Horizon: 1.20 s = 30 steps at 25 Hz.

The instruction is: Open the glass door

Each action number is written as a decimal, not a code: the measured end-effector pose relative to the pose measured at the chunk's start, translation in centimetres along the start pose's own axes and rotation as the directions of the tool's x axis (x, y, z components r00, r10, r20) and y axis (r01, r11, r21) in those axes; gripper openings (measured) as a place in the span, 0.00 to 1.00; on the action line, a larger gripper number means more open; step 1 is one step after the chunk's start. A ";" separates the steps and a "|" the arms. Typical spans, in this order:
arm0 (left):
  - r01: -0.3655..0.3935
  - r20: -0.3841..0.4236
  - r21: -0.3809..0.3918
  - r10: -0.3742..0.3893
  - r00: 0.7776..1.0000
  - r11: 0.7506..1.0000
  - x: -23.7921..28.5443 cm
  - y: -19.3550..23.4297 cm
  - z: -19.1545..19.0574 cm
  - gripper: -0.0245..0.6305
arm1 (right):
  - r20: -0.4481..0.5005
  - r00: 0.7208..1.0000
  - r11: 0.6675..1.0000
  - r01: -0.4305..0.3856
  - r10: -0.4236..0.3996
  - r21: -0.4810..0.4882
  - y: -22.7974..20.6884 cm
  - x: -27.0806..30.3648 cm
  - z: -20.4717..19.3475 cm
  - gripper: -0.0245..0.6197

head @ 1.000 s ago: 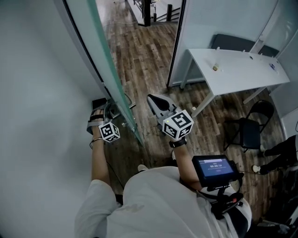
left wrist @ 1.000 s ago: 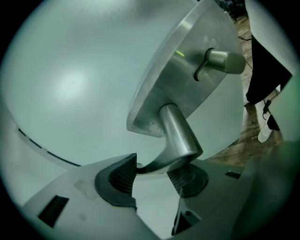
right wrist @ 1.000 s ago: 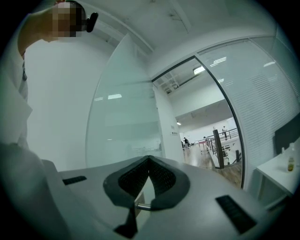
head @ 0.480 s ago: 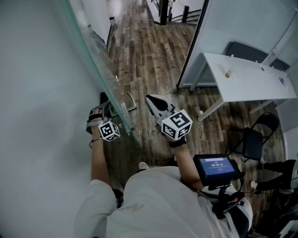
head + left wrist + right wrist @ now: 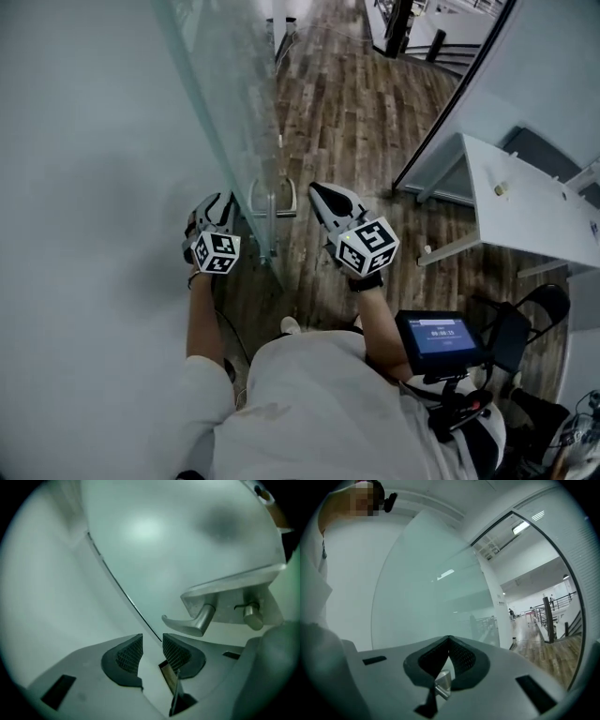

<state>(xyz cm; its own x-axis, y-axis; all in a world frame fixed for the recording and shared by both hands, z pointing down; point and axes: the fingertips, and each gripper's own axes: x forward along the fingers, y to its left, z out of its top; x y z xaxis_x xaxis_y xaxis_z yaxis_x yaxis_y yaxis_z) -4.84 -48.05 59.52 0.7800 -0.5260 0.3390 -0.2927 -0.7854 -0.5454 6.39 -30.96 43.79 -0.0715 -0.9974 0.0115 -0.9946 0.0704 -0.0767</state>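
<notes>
This looks like an office floor in a commercial building. Just left of the right gripper stands a tall frosted glass door with a brushed-metal lever handle. To that gripper's right, a black-framed white partition wall closes off a room holding a plain white rectangular desk and a black metal-framed chair. Dark wood-plank flooring runs ahead of the gripper into an open hall. There the right gripper view shows a black railing, white walls and long ceiling strip lights.
</notes>
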 end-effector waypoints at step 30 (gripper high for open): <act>-0.430 -0.124 -0.600 0.453 0.883 0.675 -20.4 6.2 -7.4 0.04 | -0.608 0.775 0.824 -0.452 0.173 -0.342 10.8 14.2 -16.5 0.22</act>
<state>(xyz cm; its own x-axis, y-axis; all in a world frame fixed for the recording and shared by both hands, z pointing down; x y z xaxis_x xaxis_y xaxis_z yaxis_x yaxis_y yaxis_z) -26.72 -44.61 54.91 0.4878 -0.8605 0.1470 -0.8647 -0.4994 -0.0543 -6.60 -44.10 59.61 -0.2731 -0.7505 0.6018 -0.8132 0.5143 0.2725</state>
